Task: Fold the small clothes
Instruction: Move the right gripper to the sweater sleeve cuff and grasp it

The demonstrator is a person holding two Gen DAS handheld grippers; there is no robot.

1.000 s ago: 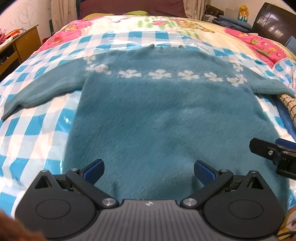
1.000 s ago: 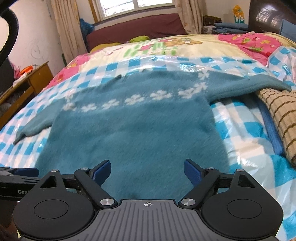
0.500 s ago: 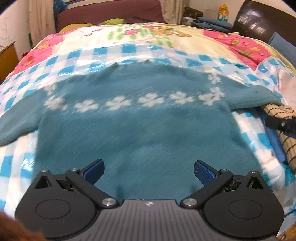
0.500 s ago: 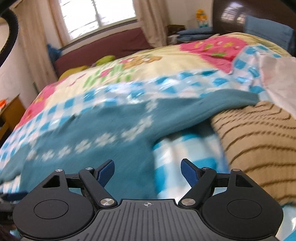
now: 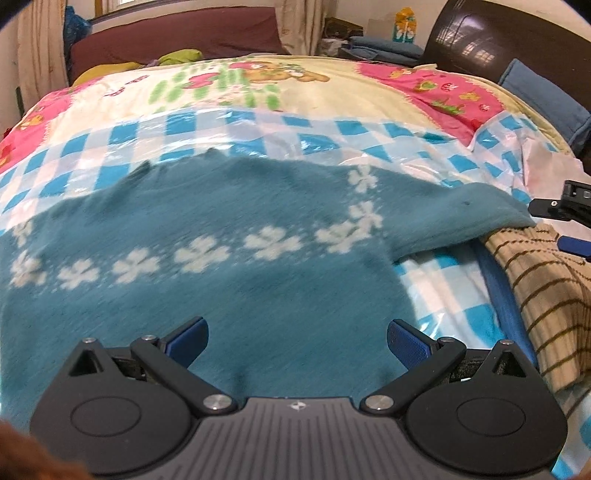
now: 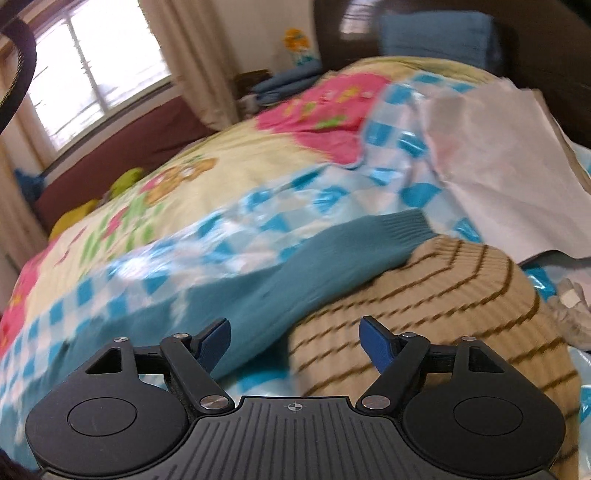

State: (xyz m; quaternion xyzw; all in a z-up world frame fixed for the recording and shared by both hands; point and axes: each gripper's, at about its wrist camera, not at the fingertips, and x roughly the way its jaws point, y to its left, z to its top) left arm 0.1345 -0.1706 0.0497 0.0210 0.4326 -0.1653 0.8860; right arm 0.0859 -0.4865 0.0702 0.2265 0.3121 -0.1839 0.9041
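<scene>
Here is the teal sweater (image 5: 236, 280), fuzzy knit with a row of white clover-like flowers across the chest, lying flat and spread out on the bed, front side toward the left wrist camera. Under it sits a glossy plastic sheet (image 5: 258, 129) in blue and white checks, crinkled and catching light, and beneath that a cream and pink cartoon quilt (image 5: 332, 85). The left gripper (image 5: 297, 338) hovers low over the sweater's body, jaws spread wide, blue ribbed pads apart with nothing between them. Over on the right side, one sleeve (image 6: 325, 266) runs out to a ribbed cuff that drapes up onto a tan knit garment (image 6: 443, 302) with thin brown stripes, bunched into a soft mound. The right gripper (image 6: 295, 339) sits above that spot, jaws wide open too and holding nothing, one pad over the sleeve, the other over the tan knit. A pale pink cloth (image 6: 498, 166) lies crumpled beyond. Around the bed: a dark glossy headboard (image 5: 509, 48), a maroon cushion or couch back (image 5: 177, 33) along the far wall, beige curtains (image 6: 199, 66) and a bright window (image 6: 96, 70).
</scene>
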